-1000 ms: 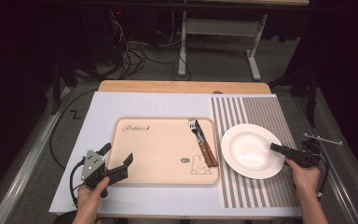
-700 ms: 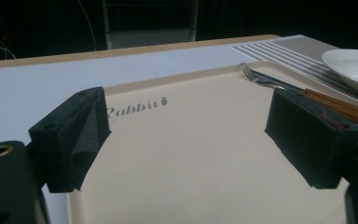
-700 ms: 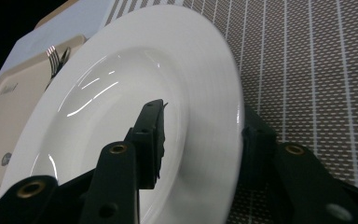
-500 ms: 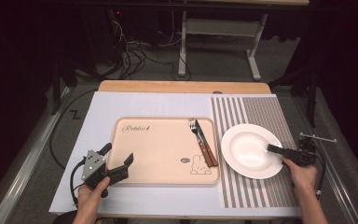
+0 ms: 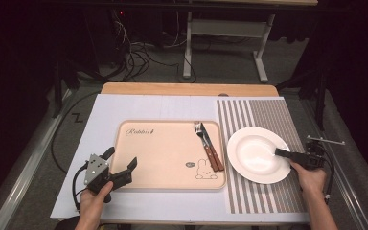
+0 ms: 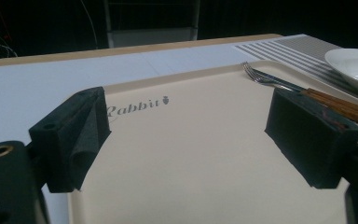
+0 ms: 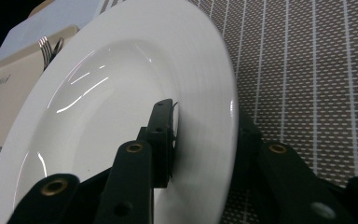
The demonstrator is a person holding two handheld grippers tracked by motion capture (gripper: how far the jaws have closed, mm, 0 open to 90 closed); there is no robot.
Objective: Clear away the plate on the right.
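A beige tray (image 5: 163, 153) printed with "Rabbit" lies mid-table. A fork and a wooden-handled knife (image 5: 208, 148) rest along its right side. A white plate (image 5: 254, 153) sits on the striped mat to the tray's right. My right gripper (image 5: 279, 153) reaches in from the right, and its jaws clamp the plate's right rim (image 7: 121, 84), one on the inner face and one under it; the gripper (image 7: 205, 135) is shut on the rim. My left gripper (image 5: 122, 159) hovers open at the tray's near-left corner, with bare tray (image 6: 200, 177) between its jaws (image 6: 186, 135). The fork (image 6: 265, 77) lies beyond them.
A grey striped mat (image 5: 263, 115) covers the table's right part and a white sheet (image 5: 100, 124) covers the rest. The wooden table edge (image 5: 187, 89) runs along the back. Cables and a metal stand (image 5: 220, 48) are on the dark floor behind.
My right gripper has slid left from just off the plate onto its right rim. The left gripper and the plate have stayed put.
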